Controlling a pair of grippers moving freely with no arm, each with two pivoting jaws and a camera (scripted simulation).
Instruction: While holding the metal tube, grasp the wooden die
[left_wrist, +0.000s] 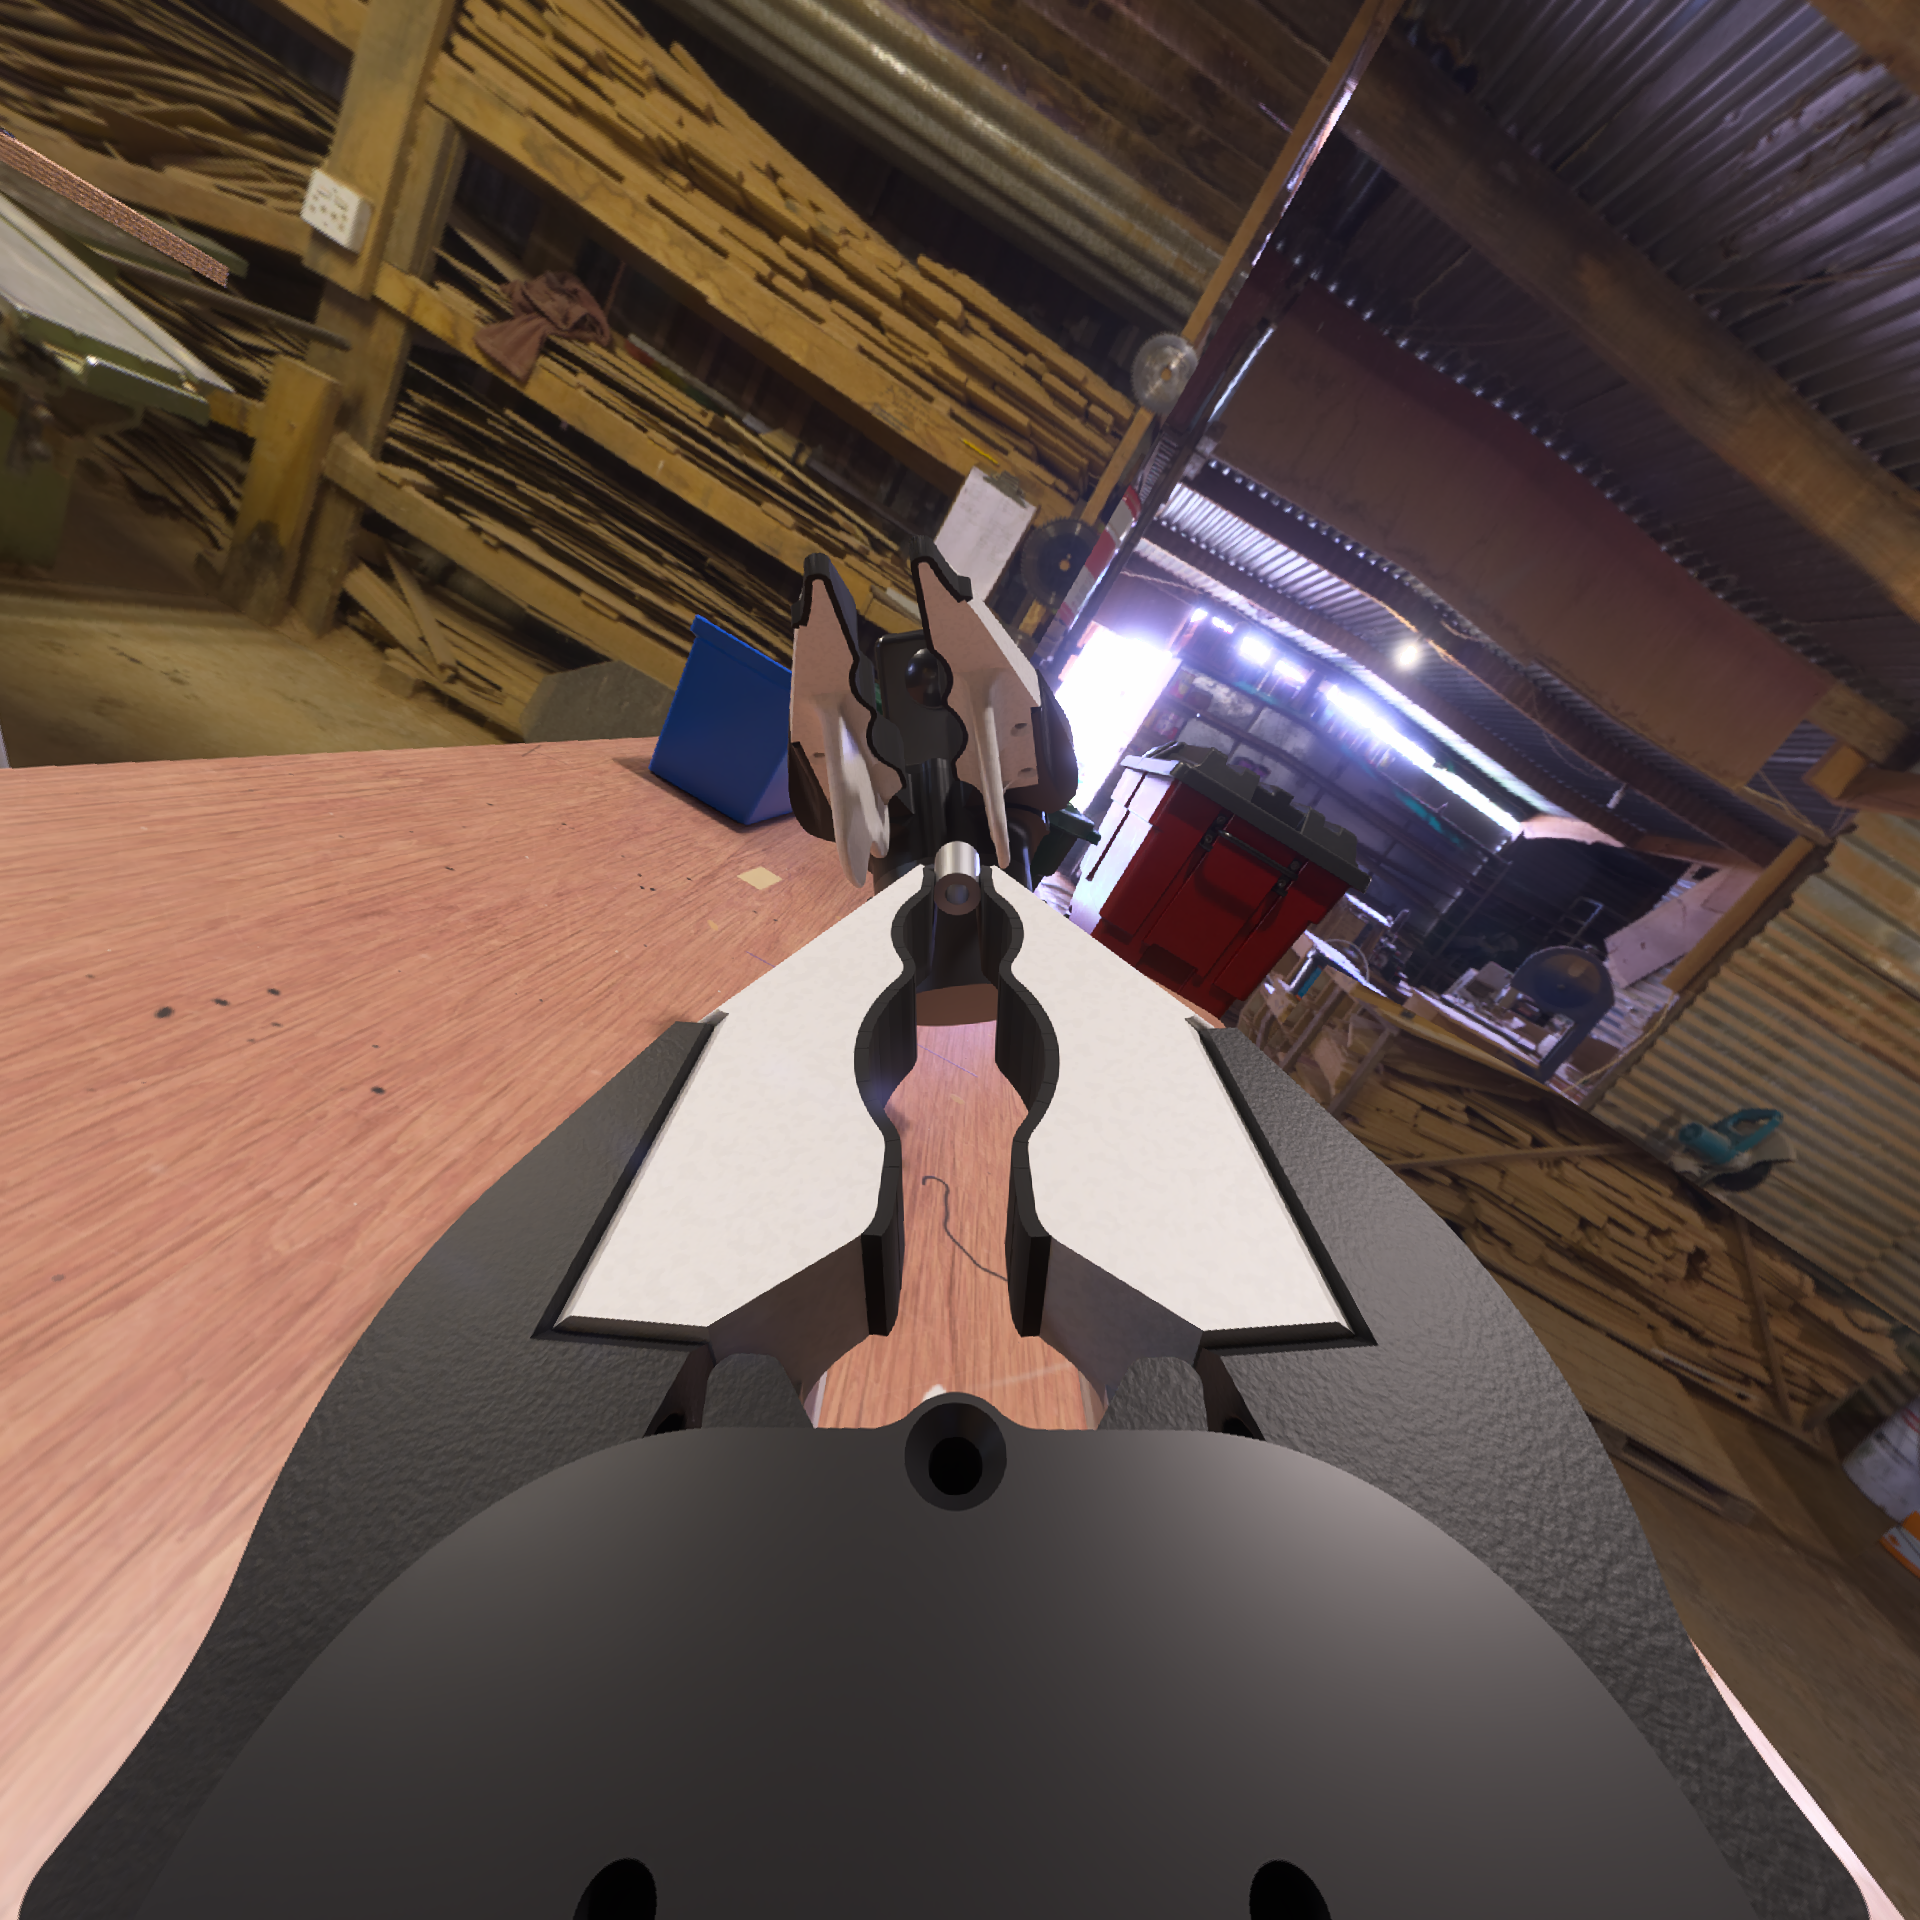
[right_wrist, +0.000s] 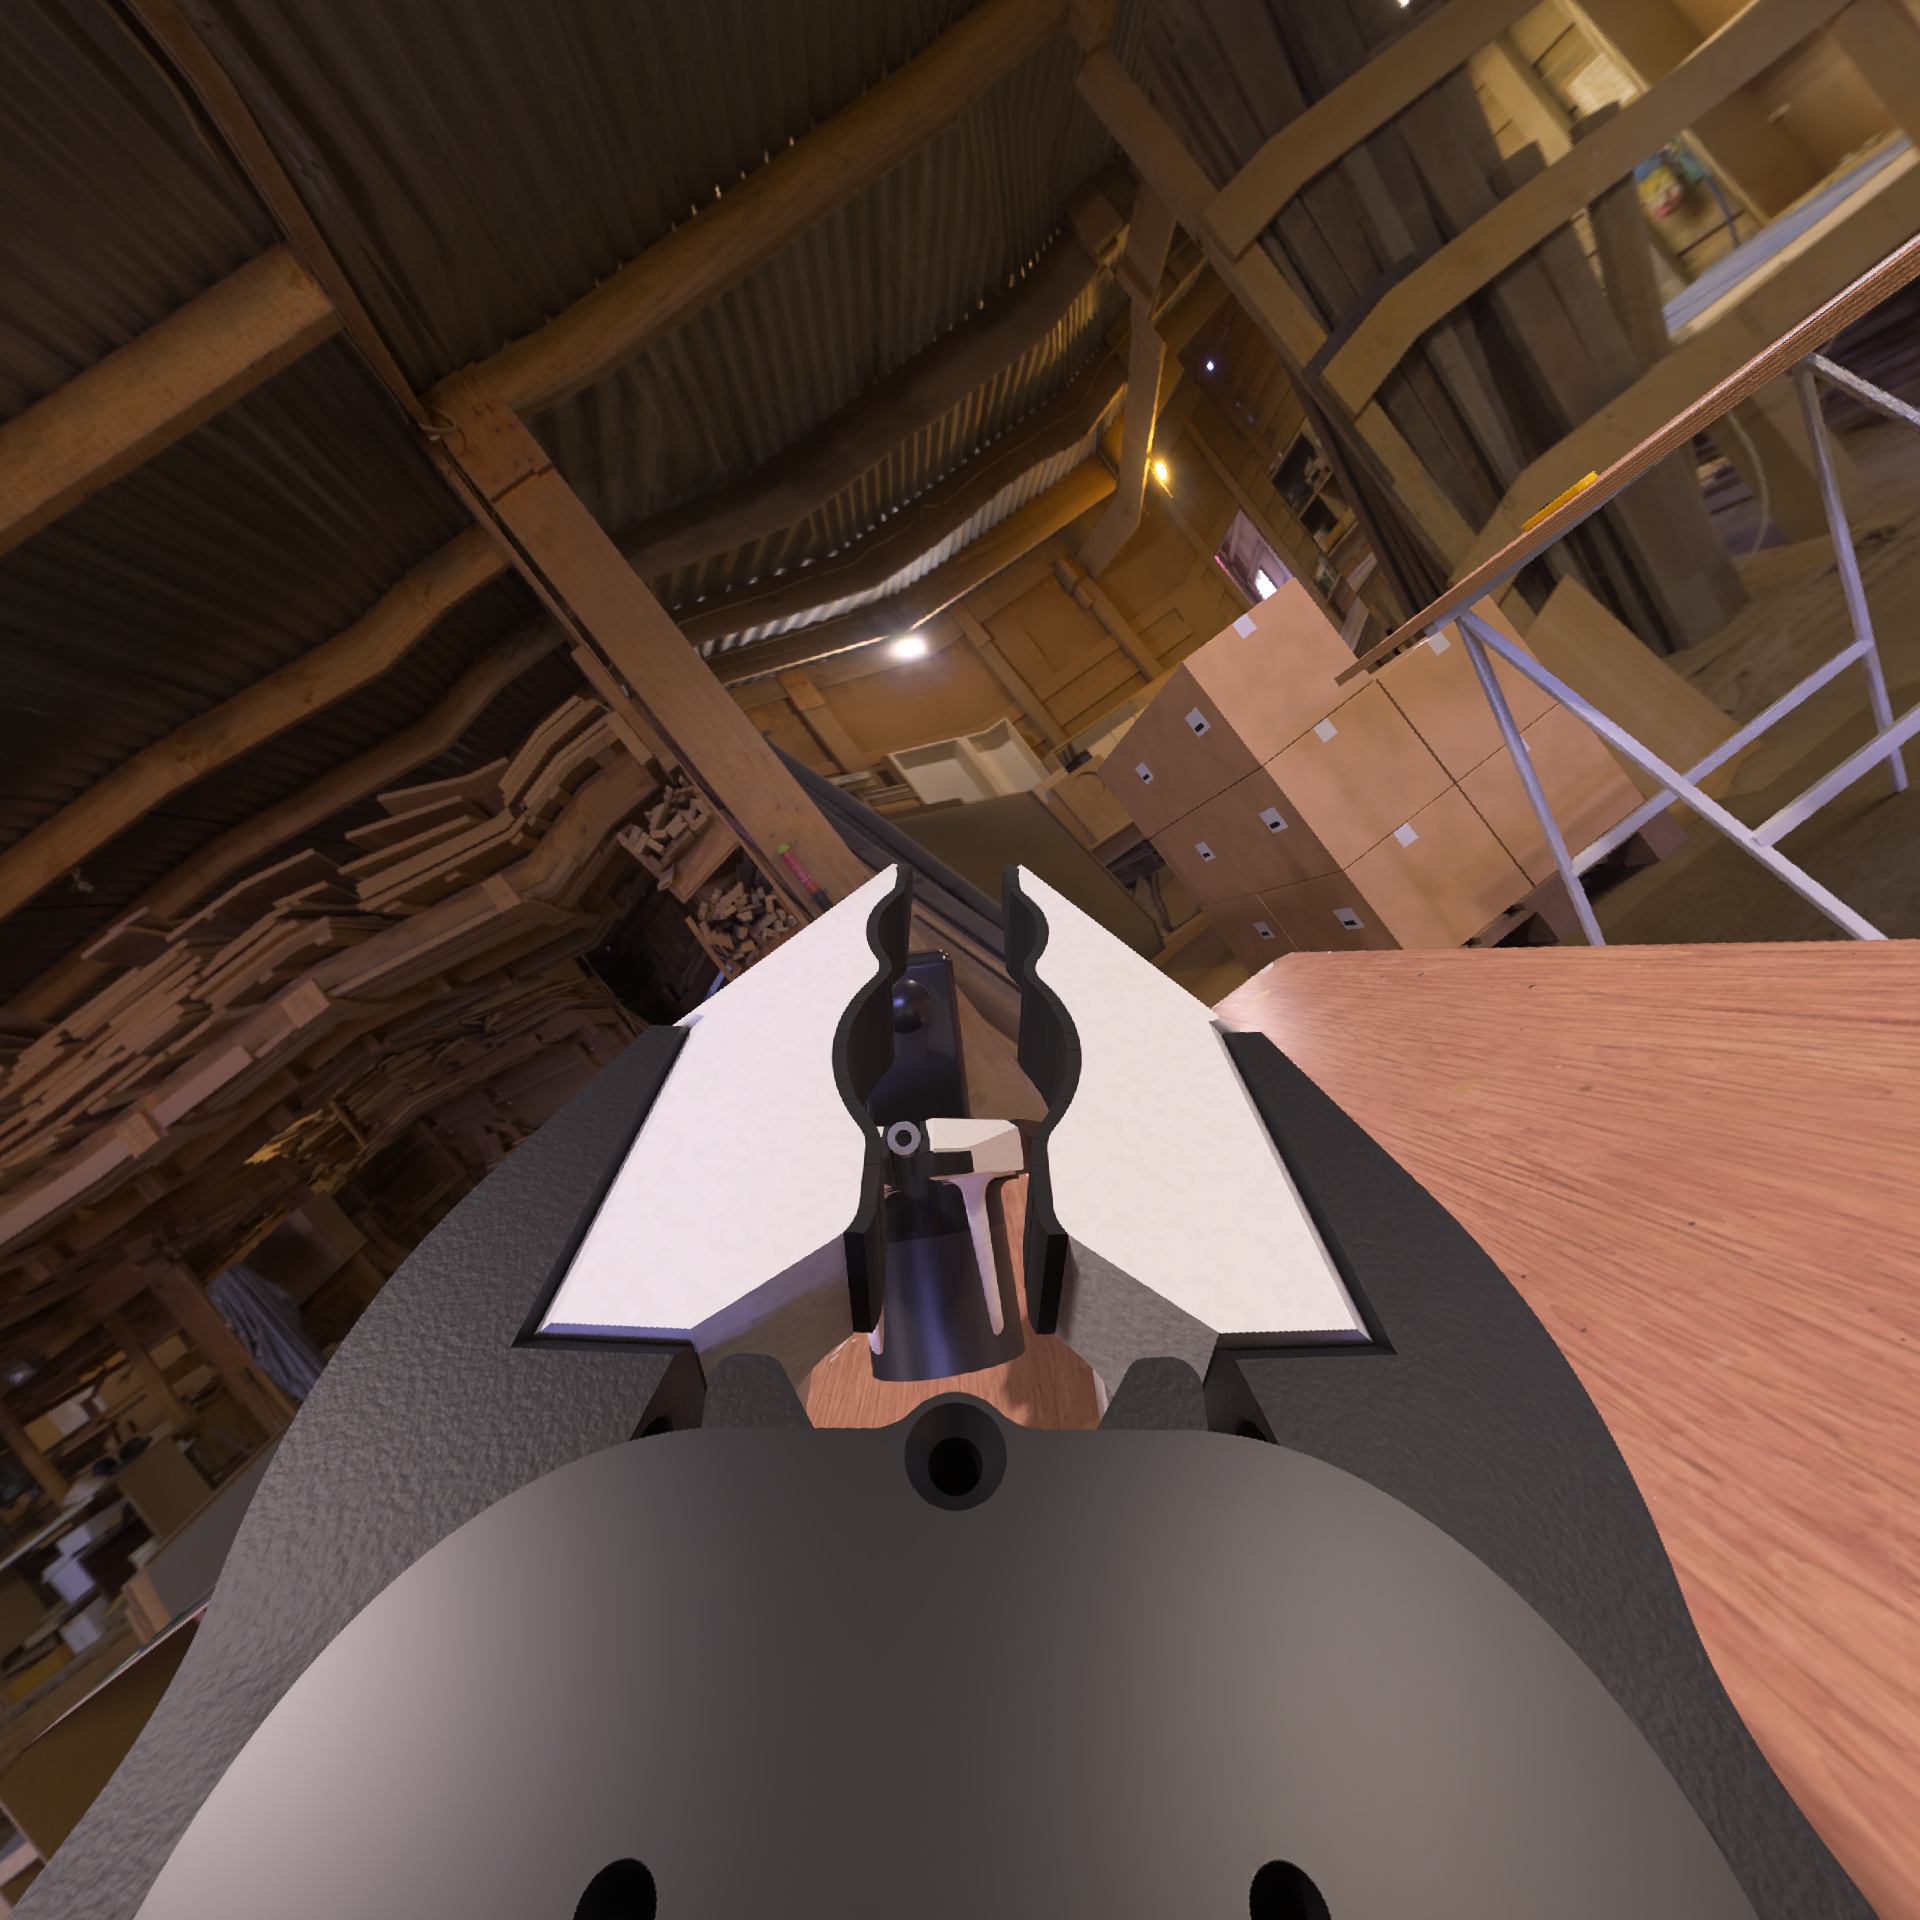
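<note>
Left wrist view. The left gripper (left_wrist: 957, 883) has its white-faced fingers (left_wrist: 800, 1081) pinched on a short, silvery metal tube (left_wrist: 957, 878), held right at the tips. The tube's open bore faces the camera, so its long axis runs roughly along the fingers. Below lies a reddish wood-grain tabletop (left_wrist: 312, 987). Just past the tube hangs the right gripper (left_wrist: 894, 577), facing this way with its tips raised and parted, nothing between them. A blue bin (left_wrist: 727, 717) stands at the tabletop's far edge. A small, pale tan square (left_wrist: 760, 878) lies flat on the tabletop towards that far edge, just left of the left gripper's tips; probably the wooden die, though it is too small to be sure.

Right wrist view. The right gripper (right_wrist: 957, 883) points up towards the roof, its fingers (right_wrist: 1132, 1049) spread and empty. Through the gap the left gripper (right_wrist: 940, 1141) shows close by, with the metal tube (right_wrist: 904, 1139) end-on. The tabletop (right_wrist: 1558, 1143) runs off to the right. No die shows here.

Judgement: the pale square sits below and to one side of the right gripper, which must tip down towards the far edge to reach it. The left gripper looks nearer but is occupied.
</note>
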